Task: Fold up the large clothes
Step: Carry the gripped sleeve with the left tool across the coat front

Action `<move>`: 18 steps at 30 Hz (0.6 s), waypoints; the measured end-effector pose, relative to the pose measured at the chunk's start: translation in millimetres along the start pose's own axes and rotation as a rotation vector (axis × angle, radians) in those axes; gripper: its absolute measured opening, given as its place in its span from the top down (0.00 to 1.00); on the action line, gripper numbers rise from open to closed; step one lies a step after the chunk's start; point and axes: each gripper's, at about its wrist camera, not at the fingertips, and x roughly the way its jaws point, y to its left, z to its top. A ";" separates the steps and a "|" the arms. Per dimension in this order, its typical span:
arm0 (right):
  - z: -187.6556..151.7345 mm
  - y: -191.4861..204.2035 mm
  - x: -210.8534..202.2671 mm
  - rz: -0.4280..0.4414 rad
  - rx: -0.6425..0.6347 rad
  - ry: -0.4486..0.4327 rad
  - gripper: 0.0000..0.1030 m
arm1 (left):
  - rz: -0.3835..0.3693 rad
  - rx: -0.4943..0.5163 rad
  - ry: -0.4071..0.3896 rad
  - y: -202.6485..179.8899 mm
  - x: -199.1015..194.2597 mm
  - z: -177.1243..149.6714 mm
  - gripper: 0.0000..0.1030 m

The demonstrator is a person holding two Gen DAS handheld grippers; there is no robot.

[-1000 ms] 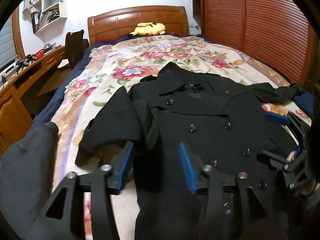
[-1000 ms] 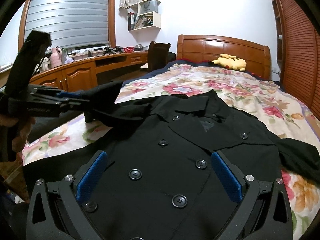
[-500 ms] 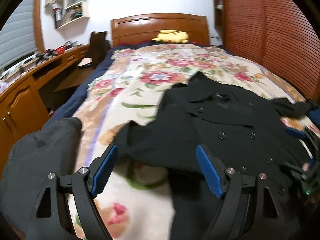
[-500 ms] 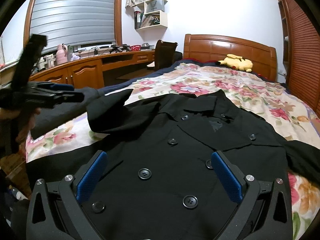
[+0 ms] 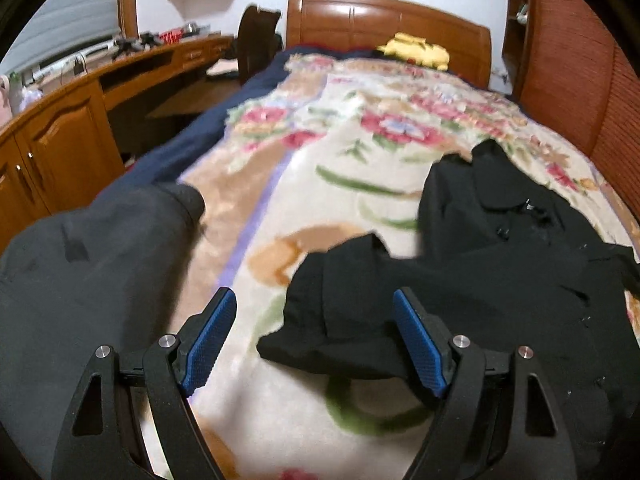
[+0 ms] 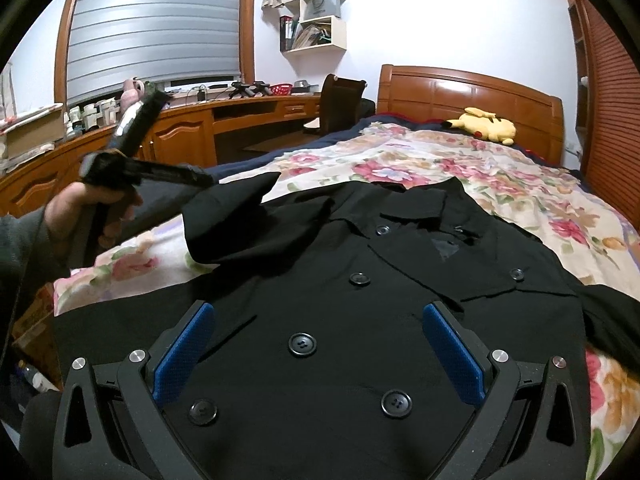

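Both pairs of jaws stand wide with nothing pinched between them. Left gripper (image 5: 314, 338): blue pads spread, sleeve cuff lying on the bedspread between them but untouched by either pad; picture is motion-blurred. Right gripper (image 6: 318, 354): pads wide apart, hovering over the buttoned front, no cloth caught.

Left to right across the bed: a grey garment (image 5: 80, 280) heaped at the left edge; then bare floral bedspread (image 5: 320, 152); then the black coat (image 6: 360, 300), lying face up and buttoned, collar toward the headboard. Its left sleeve (image 5: 344, 304) is doubled back in a loose fold beside the body; the right sleeve (image 6: 612, 320) trails off toward the right edge, unfolded.

Progress, as judged: early. Coat is spread flat, one sleeve only roughly turned in. Left to do: square that sleeve onto the body, bring the other sleeve in, then fold the body lengthwise and across.
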 end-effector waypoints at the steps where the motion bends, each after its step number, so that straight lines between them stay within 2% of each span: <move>1: 0.4 0.6 1.6 0.003 -0.002 0.002 0.00 | -0.001 0.003 0.026 -0.7 6.1 -1.8 0.21; 3: 1.2 1.3 4.7 0.008 -0.006 0.006 0.00 | 0.004 0.001 0.101 -2.2 21.4 -7.3 0.21; 5: 1.6 2.4 7.2 0.012 -0.011 0.009 0.00 | -0.005 -0.003 0.126 -4.3 26.9 -11.3 0.21; 18: 1.3 3.2 8.8 0.012 -0.029 0.016 0.00 | 0.052 0.046 0.207 -6.6 51.8 -27.0 0.21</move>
